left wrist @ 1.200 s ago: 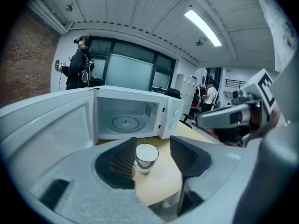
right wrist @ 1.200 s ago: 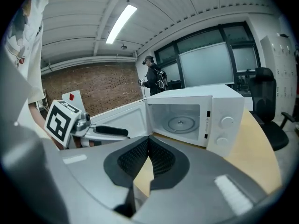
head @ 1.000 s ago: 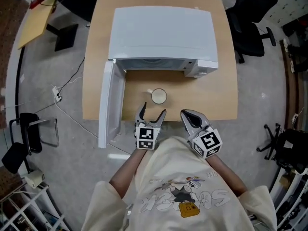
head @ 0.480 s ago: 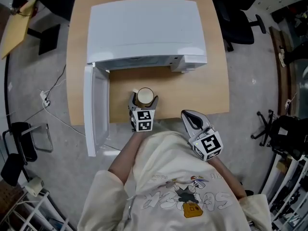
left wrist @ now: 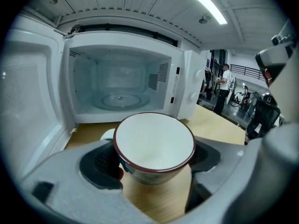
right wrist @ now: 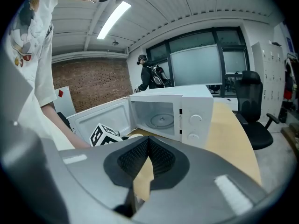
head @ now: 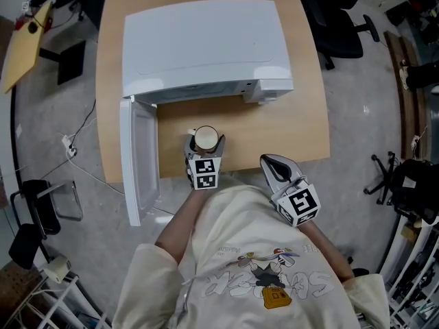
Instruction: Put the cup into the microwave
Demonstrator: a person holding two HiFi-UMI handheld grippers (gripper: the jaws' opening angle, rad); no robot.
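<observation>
So, cup (head: 206,139): white, dark red rim, upright on the table (head: 295,132), mouth up, looks empty. Sits just in front of the open microwave, not inside yet.
Left gripper (head: 205,146): jaws wide and closing, cup right between them, one pad on each side of the cup wall. Pads just beside the wall; firm contact not clear, so not calling it a grip.
Right gripper (head: 273,166): jaws together, nothing in them. At the table's near edge, well apart from the cup, off to its right.
Microwave (head: 206,46): white, at the back of the table, cavity facing the person, glass turntable (left wrist: 119,99) bare.
Door (head: 137,160): swung fully out to the left, clear of the line from cup to cavity.
Key relation: from the left gripper the cup is dead centre and the cavity lies straight ahead beyond it, so gripper, cup and opening line up. Cup's axis is vertical, the jaws come at it from the sides and from slightly above.
Nearer hand: left, by a lot.
Step (judgement): closing on the cup, start of the pick.
Next (judgement): finish the squeeze, small lift, push straight forward over the sill onto the turntable.
Risk (judgement): smooth round wall, could slip or tip if the squeeze is off-centre.
</observation>
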